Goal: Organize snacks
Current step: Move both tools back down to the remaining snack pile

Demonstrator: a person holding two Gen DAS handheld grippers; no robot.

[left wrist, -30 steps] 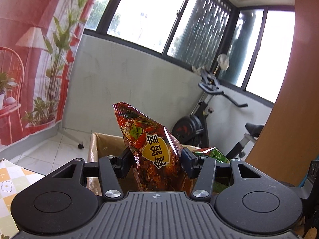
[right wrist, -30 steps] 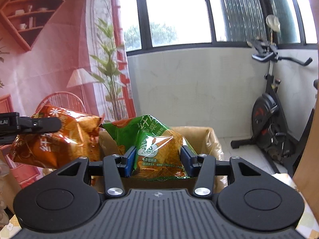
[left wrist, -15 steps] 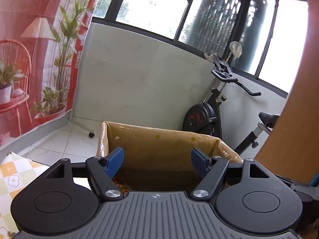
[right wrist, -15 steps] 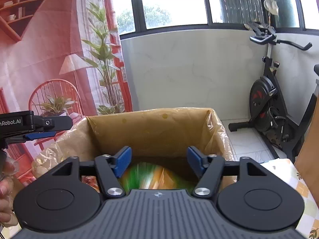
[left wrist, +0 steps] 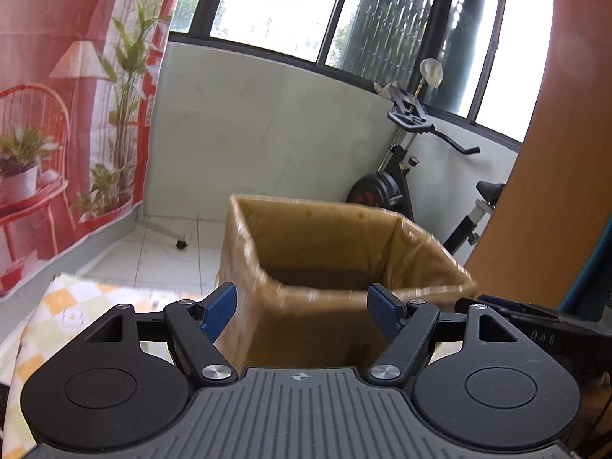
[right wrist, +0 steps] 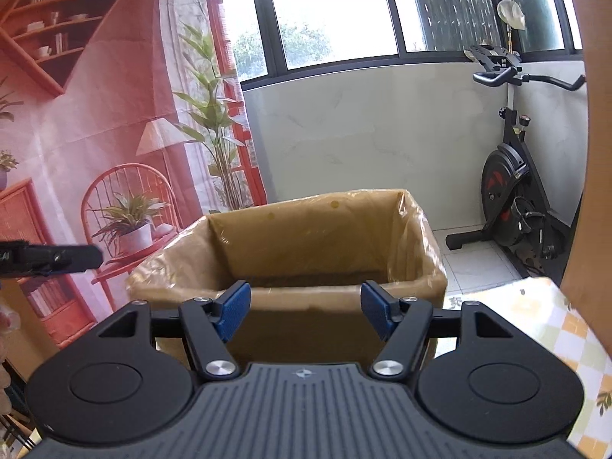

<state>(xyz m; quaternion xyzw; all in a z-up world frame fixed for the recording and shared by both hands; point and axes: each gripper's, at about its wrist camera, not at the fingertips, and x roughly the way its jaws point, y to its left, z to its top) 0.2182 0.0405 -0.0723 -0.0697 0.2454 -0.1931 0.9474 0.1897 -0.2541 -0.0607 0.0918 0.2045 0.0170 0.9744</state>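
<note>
Left wrist view
- Left gripper [left wrist: 302, 308]: jaws spread wide, nothing between the blue pads [left wrist: 218, 308]; they have just been opening.
- Cardboard box [left wrist: 344, 267]: lined with clear plastic, open-topped, just beyond the fingertips; its inside shows no snack from here.
- Tablecloth [left wrist: 76, 306]: yellow-checked, near left under the gripper.
- Right gripper [left wrist: 528, 317]: a dark part of it at the near right edge.
- Exercise bike [left wrist: 401, 176]: far right by the wall.

Right wrist view
- Right gripper [right wrist: 306, 310]: jaws parted, empty; they opened a moment ago.
- Cardboard box [right wrist: 306, 237]: directly ahead, contents hidden by the near wall.
- Left gripper [right wrist: 57, 256]: finger tip at left edge.
- Backdrop [right wrist: 95, 114]: red printed, far left.
</note>
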